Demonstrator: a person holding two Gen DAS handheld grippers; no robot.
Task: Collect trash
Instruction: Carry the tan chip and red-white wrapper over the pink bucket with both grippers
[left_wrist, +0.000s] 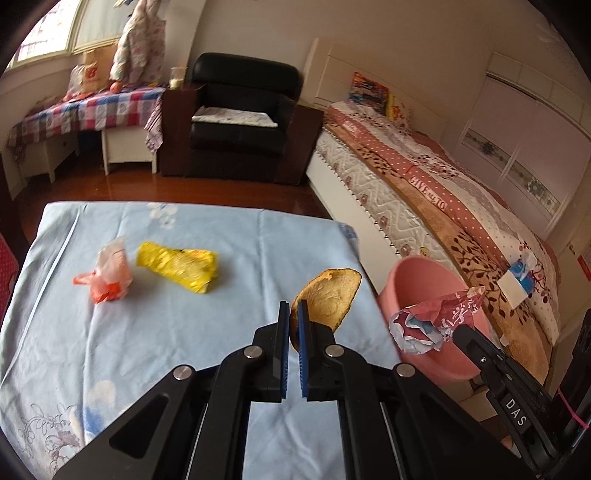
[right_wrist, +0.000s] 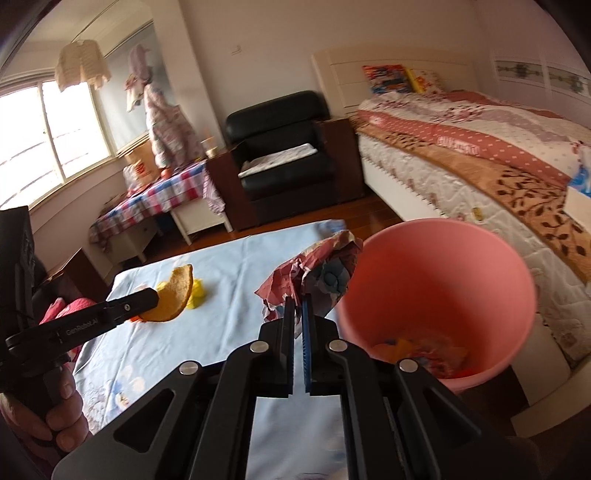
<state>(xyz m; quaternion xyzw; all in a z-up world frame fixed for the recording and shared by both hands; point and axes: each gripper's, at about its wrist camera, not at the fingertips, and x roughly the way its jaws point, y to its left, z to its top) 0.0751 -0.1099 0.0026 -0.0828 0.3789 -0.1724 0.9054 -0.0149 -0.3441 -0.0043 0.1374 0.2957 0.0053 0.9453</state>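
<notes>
the left gripper (left_wrist: 293, 306) pinches an orange peel (left_wrist: 330, 301) and the right gripper (right_wrist: 299, 301) a crumpled wrapper (right_wrist: 314, 269), both clamped tight and lifted, apparently for dropping into the pink bin (right_wrist: 436, 258) just right of them.

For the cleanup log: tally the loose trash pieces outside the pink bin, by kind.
Peel, in the left hand-held gripper: 1
Crumpled paper, in the right hand-held gripper: 1
Yellow wrapper: 1
Plastic bag: 1
Total: 4
</notes>
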